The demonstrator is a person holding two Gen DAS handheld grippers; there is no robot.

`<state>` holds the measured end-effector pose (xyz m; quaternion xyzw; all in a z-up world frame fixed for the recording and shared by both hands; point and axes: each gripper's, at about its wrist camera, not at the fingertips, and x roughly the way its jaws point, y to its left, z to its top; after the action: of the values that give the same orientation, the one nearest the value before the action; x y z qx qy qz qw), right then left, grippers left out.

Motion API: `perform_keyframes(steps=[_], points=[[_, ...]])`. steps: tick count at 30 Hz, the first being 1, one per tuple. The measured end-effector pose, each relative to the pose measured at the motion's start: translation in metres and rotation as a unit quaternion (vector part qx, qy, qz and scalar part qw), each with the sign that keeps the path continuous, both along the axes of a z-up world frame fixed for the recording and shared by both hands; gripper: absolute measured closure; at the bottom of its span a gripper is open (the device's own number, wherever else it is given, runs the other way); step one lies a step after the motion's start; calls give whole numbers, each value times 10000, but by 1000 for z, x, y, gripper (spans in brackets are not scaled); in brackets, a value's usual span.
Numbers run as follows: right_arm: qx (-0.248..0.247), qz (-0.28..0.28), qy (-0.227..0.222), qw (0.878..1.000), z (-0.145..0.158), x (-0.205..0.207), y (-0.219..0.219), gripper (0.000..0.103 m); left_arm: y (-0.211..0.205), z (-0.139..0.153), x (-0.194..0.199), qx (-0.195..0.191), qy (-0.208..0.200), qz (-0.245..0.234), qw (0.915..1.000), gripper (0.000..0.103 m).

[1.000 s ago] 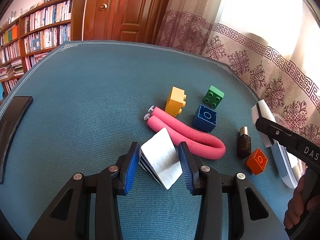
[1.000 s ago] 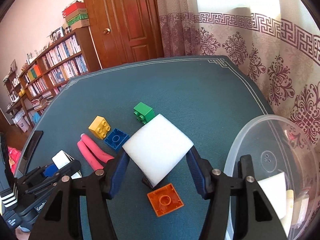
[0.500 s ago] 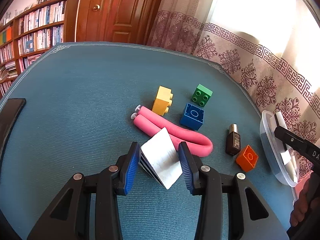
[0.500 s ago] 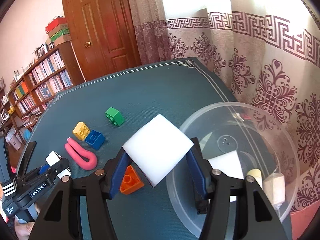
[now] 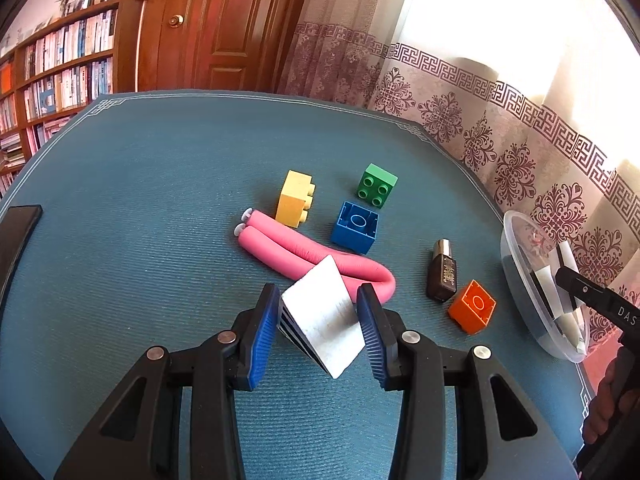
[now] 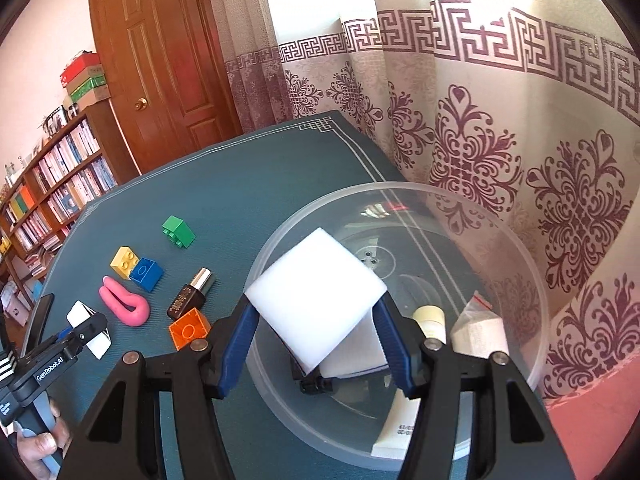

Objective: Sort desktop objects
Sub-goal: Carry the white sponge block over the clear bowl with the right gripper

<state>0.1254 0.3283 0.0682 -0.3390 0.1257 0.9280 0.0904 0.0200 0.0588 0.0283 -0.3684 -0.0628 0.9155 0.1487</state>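
My right gripper (image 6: 316,316) is shut on a white foam block (image 6: 316,300) and holds it over the clear plastic bowl (image 6: 520,240) at the table's right edge. White items and a cream tube (image 6: 430,322) lie inside the bowl. My left gripper (image 5: 320,328) is shut on a small white box with striped sides (image 5: 322,328), held above the blue table (image 5: 140,200). On the table lie a bent pink foam roller (image 5: 304,256), yellow (image 5: 294,198), green (image 5: 377,186), blue (image 5: 355,227) and orange (image 5: 472,306) bricks, and a dark brown bottle (image 5: 441,276).
A black flat object (image 5: 16,236) lies at the table's left edge. A patterned curtain (image 6: 520,140) hangs close behind the bowl. A wooden door (image 6: 160,68) and bookshelves (image 6: 52,176) stand beyond the table. A hand (image 6: 40,440) grips the left tool's handle.
The right gripper has carried the white foam block rightward from above the orange brick to over the bowl. The left gripper has kept its hold and barely shifted.
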Motion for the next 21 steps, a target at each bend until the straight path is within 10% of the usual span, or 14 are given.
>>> perform_keyframes(steps=[21], points=[[-234, -419, 78, 9988, -7, 25, 43, 40, 63, 26, 20, -171, 169, -747, 9969, 60]])
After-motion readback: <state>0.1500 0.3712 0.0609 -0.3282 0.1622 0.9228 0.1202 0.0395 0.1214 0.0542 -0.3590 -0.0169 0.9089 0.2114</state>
